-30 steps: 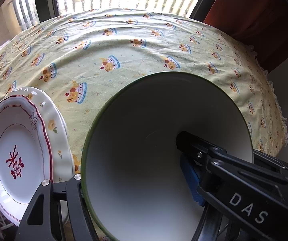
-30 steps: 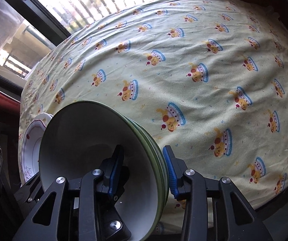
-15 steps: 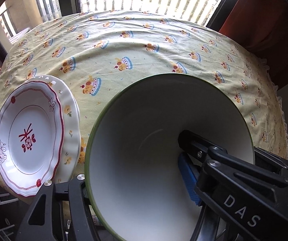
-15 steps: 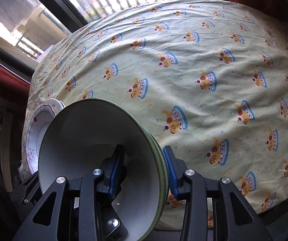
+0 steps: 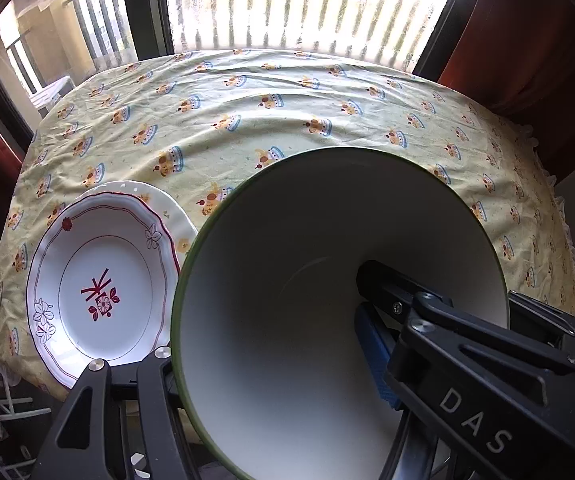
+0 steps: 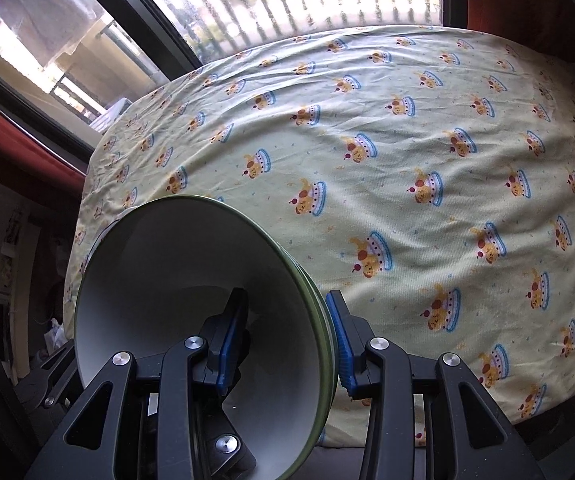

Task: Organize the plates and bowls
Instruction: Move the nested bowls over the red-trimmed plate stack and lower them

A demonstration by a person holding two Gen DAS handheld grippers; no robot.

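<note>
A stack of white bowls with green rims point(image 5: 327, 240) point(image 6: 175, 280) hangs tilted over the near edge of the table, mouth toward the cameras. My right gripper point(image 6: 287, 320) is shut on the stack's right rim, one blue pad inside and one outside. Its inner finger point(image 5: 467, 360) shows inside the bowl in the left wrist view. My left gripper point(image 5: 267, 360) clamps the left rim; its outer finger point(image 5: 151, 392) lies against the wall, and the inner one is hidden. A red-patterned plate point(image 5: 103, 272) lies on a cream plate point(image 5: 175, 216) left of the bowls.
A yellow tablecloth point(image 5: 287, 120) point(image 6: 447, 160) with a cake print covers the round table. A window with railings runs behind the far edge, and red curtains point(image 5: 527, 40) hang at its sides. Dark clutter sits on the floor at the lower left.
Both grippers have risen with the bowl stack still between them. The table and the plates now look farther away, and the whole red-patterned plate has come into view.
</note>
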